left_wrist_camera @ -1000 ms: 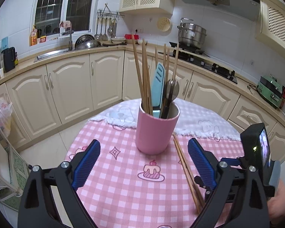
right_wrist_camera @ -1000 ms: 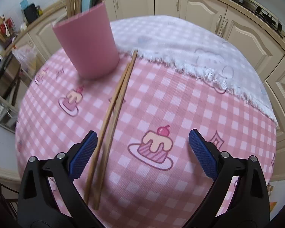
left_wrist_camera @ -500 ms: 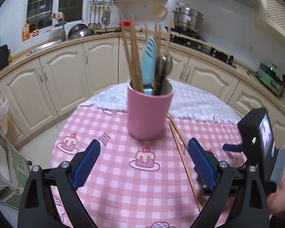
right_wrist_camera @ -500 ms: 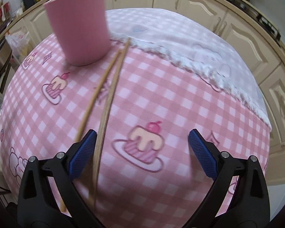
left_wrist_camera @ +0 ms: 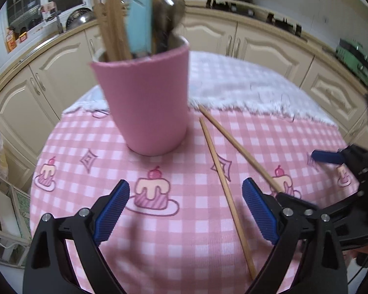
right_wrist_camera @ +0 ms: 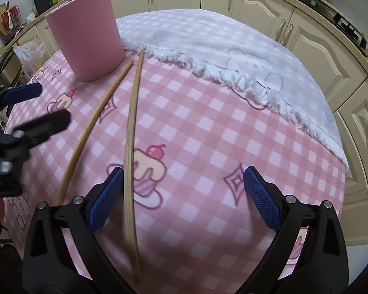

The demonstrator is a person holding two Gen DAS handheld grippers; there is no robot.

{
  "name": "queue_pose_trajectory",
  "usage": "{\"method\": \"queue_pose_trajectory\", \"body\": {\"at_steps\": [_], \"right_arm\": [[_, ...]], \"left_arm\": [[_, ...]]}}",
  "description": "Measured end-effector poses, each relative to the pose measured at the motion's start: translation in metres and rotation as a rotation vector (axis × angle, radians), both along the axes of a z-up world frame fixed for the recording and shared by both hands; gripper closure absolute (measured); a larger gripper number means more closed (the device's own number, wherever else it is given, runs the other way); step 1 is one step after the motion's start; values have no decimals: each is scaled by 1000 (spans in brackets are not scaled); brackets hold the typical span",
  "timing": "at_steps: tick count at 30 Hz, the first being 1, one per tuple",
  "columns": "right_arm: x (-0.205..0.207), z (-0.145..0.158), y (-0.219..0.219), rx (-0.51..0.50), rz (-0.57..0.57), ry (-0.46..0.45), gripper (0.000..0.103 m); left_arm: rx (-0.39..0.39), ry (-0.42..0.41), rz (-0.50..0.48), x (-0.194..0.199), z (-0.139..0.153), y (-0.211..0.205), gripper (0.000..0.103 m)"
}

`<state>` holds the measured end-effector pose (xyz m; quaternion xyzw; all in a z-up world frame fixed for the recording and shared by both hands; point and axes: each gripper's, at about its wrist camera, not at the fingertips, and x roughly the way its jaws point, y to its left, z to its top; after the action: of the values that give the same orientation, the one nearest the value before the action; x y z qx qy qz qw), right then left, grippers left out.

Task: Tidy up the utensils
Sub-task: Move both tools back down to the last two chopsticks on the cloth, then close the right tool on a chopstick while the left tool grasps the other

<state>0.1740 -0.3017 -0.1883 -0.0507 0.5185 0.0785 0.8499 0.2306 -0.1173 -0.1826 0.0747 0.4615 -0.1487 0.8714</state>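
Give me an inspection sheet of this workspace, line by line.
Surface: round table, pink checked cloth, white fringed cloth behind.
Job's things: pink cup upright, holding utensils; two chopsticks loose on the cloth beside it.
Clutter: nothing seen.
Grippers: left hand-held gripper open, empty; right hand-held gripper open, one chopstick between its fingers, ungripped.
Cables: nothing seen.
Surroundings: cream kitchen cabinets, stove, sink.

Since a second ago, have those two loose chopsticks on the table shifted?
Yes. The chopsticks lay side by side, nearly touching; now they fan apart toward the near ends, while their far tips remain beside the pink cup.
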Motion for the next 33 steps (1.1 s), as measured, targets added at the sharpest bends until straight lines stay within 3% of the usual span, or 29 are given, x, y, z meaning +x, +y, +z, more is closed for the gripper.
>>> {"method": "queue_pose_trajectory", "body": {"at_steps": [3, 7, 10, 11, 16, 18, 21, 24, 26, 31, 33], "right_arm": [[-1, 0, -5, -3, 2, 5, 8], [1, 1, -4, -6, 9, 4, 8], [9, 0, 0, -11, 31, 4, 8], [15, 0, 4, -12, 42, 4, 8], [40, 0, 26, -40, 112, -2, 10], [52, 1, 29, -15, 130, 9, 19], [61, 5, 40, 0, 179, 11, 37], [68, 7, 46, 10, 206, 2, 69], [70, 10, 46, 21, 196, 12, 96], [56, 12, 27, 121, 143, 13, 96], [43, 19, 10, 207, 99, -10, 96]], "left_arm": [[30, 35, -24, 6, -12, -11, 16], [50, 52, -45, 14, -22, -20, 31], [37, 58, -59, 19, -18, -18, 59], [32, 64, -60, 21, -18, -15, 62], [64, 72, -69, 33, -15, -9, 66], [33, 89, -75, 42, -15, -5, 66], [47, 85, -84, 47, -13, -5, 77], [23, 105, -111, 52, -12, -6, 98], [24, 107, -121, 50, -12, -5, 98], [1, 91, -148, 32, -8, -2, 98], [-28, 76, -163, 22, -3, 1, 98]]}}
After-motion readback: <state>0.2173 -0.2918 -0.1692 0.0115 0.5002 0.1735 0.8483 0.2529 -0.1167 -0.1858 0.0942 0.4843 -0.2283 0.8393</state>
